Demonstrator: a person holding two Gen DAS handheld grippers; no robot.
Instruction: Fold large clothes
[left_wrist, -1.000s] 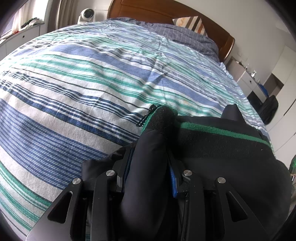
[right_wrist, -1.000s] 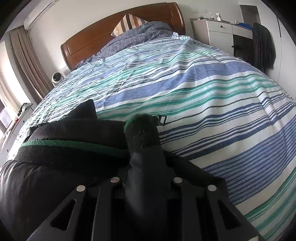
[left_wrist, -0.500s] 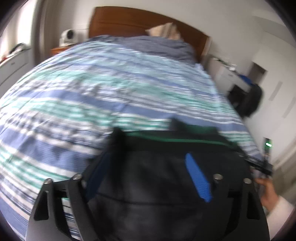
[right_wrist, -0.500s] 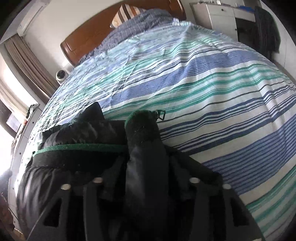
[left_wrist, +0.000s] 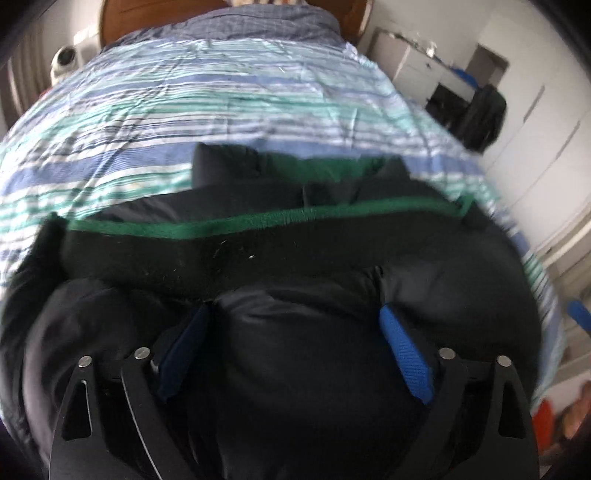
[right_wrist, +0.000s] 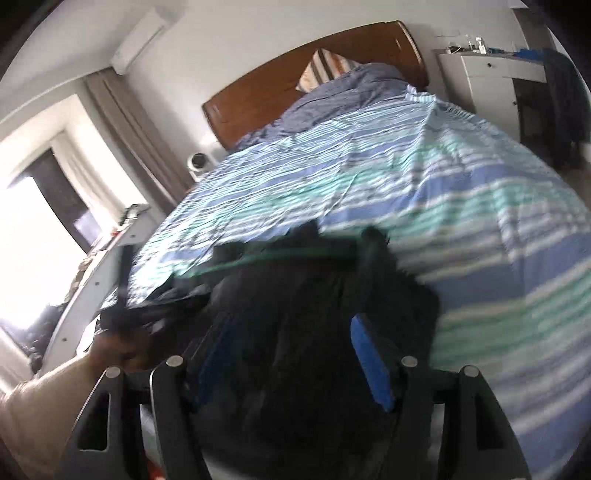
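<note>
A large black padded jacket (left_wrist: 295, 258) with a green trim band (left_wrist: 258, 221) lies bunched on the near end of the striped bed. My left gripper (left_wrist: 291, 314) is open, its blue pads (left_wrist: 402, 347) spread wide over the jacket's black fabric. In the right wrist view the same jacket (right_wrist: 314, 295) shows, blurred. My right gripper (right_wrist: 288, 332) is open too, blue pads (right_wrist: 369, 365) apart over the fabric. The other hand (right_wrist: 110, 350) with the left gripper shows at the left of the right wrist view.
The bed has a blue, green and white striped cover (left_wrist: 221, 96), a wooden headboard (right_wrist: 314, 81) and pillows. A white dresser (right_wrist: 491, 85) and a dark hanging garment (left_wrist: 484, 114) stand to the right. A white camera (right_wrist: 199, 162) sits beside the headboard on the left.
Both grippers were shut on folds of the jacket's edge. The left opened first, then the right; both have let go and pulled back, and the jacket lies on the bed.
</note>
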